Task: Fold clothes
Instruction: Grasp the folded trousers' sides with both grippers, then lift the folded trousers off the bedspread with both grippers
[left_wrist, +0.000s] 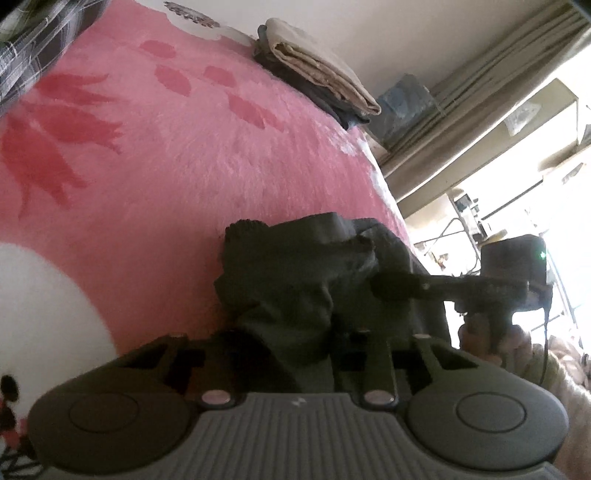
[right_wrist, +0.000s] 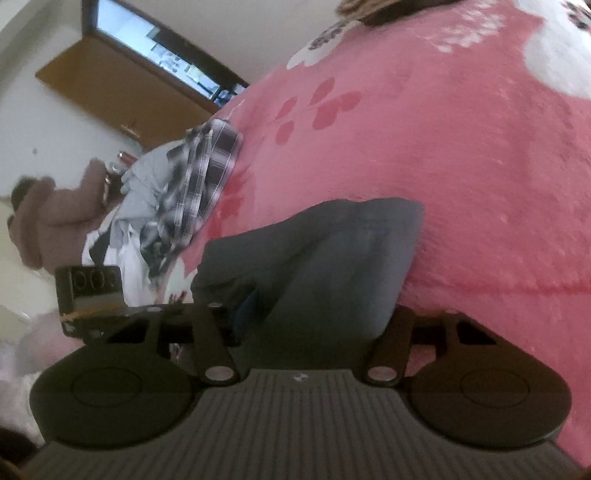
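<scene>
The dark grey garment (left_wrist: 314, 280) is soft, light cloth. It sags and bunches between the two sets of tongs, so by my judgement it carries no stiffness of its own and will droop wherever it is unsupported. It looks matte and not slippery; a pinch on a hem or corner, where the layers double, should hold better than a pinch in the loose middle.

In the left wrist view, from left to right: the pink blanket (left_wrist: 177, 155) on the bed, the garment crumpled just above it, then the right tongs (left_wrist: 384, 286) reaching in from the side, and a hand (left_wrist: 491, 338) behind them. The left tongs (left_wrist: 295, 343) have cloth running down between their arms and appear to be pinching the garment, though the fingertips themselves are buried in fabric. The right tongs look pressed onto a fold of the same garment. Only this view shows the folded pile (left_wrist: 317, 74) of beige and dark clothes far back on the bed.

In the right wrist view, from left to right: a heap of unfolded clothes topped by a plaid shirt (right_wrist: 199, 184), then the garment (right_wrist: 317, 258) hanging over the blanket (right_wrist: 461, 166). The right tongs (right_wrist: 306, 332) have the cloth gathered between them; their tips are hidden. Only this view shows the waiting heap, and the garment's smoother, flatter side.
</scene>
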